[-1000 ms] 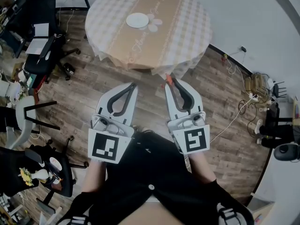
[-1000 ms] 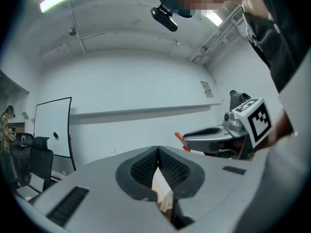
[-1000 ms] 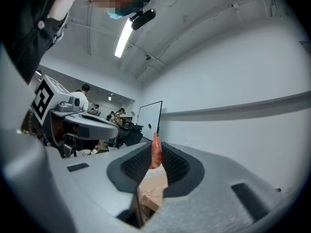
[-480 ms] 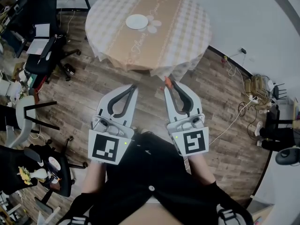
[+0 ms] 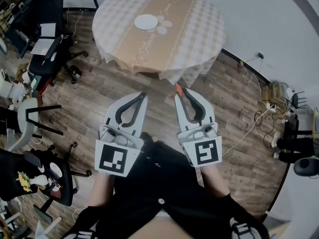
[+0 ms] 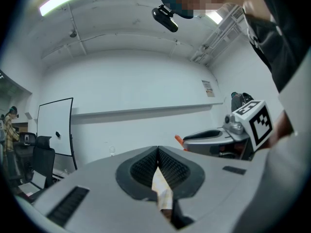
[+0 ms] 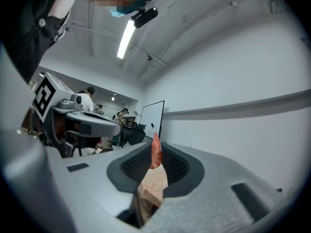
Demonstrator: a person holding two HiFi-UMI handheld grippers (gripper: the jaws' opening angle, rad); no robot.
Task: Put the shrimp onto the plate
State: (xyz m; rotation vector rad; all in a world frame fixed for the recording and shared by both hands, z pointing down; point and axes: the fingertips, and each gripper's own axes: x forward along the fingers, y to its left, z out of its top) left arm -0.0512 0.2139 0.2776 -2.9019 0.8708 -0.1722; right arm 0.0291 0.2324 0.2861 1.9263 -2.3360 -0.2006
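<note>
A: Where is the shrimp [image 7: 155,152] held?

B: It is pinched between the jaws of the right gripper [image 5: 180,87]. In the right gripper view the jaws are seen closed on its body, and its orange end sticks out past the tips. Its long axis runs along the jaws and points to the far side.

A: And the left gripper [image 5: 142,93]?

B: Its jaws are pressed together with nothing caught between them. Only checked cloth is seen through the slit behind the tips.

A: Which way is the plate [image 5: 146,21] found from the shrimp?

B: It is found far and a little to the left, on the tan runner of the round table [image 5: 199,34]. The plate is bare, and both grippers are held over the wooden floor [image 5: 234,113], well apart from the table's near edge.

A: Which gripper is nearer?

B: Neither is judged close. The left one is lined up more squarely with the plate, but the load is carried in the right one. A long reach to the far side with a slight drift left is likely called for before the jaws are opened above the plate.
</note>
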